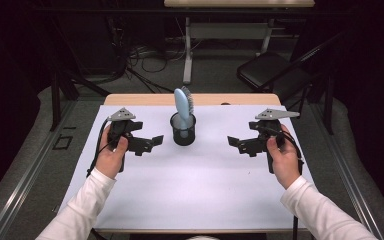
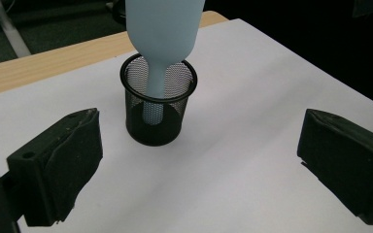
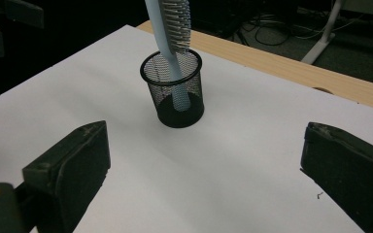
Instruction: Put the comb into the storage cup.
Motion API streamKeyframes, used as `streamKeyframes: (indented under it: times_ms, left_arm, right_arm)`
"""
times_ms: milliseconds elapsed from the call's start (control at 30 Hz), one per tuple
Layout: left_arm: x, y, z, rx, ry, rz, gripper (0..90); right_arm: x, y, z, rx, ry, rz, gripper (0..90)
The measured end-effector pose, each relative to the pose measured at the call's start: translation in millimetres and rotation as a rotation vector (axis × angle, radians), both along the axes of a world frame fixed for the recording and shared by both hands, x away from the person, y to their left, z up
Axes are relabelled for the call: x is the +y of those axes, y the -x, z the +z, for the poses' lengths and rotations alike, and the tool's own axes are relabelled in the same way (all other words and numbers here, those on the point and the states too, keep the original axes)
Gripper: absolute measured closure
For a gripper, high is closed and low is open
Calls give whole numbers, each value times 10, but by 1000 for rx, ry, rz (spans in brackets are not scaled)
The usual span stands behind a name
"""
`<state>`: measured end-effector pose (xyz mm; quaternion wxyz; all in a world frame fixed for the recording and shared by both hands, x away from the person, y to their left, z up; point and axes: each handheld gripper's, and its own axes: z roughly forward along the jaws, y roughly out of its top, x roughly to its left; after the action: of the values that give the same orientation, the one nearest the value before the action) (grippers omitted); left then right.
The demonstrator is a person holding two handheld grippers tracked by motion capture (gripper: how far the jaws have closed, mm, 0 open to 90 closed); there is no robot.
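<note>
A pale blue brush stands in a mesh cup midway between both grippers, left and right, jaws spread wide, empty.

**Cup centred, a gripper on each side**

I see the mesh cup standing mid-bench, toward the far edge, with the brush upright in it. My left gripper sits left of the cup, my right gripper right of it, both well apart from it.

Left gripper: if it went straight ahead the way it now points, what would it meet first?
Probably the black mesh cup, which stands between the open jaws of the left gripper in its own view, with the light blue brush standing in it. Only bare white sheet lies before it.
</note>
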<state>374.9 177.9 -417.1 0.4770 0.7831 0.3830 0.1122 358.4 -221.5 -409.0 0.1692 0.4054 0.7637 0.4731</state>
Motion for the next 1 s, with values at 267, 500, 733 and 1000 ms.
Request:
streamKeyframes:
  times_ms: [267, 500, 733, 1000]
  left_arm:
    - [82, 60, -49, -7, -6, 18, 28]
    - [197, 104, -80, -12, 1, 43, 28]
    - [292, 167, -113, -23, -17, 56, 28]
    - [377, 212, -133, -22, -17, 66, 28]
  right_arm:
    - [-94, 29, -93, 9, 1, -19, 39]
    - [-152, 74, -139, 16, -2, -26, 40]
    - [-235, 107, -185, 22, -1, -43, 41]
    - [-360, 127, -239, 32, -9, -74, 45]
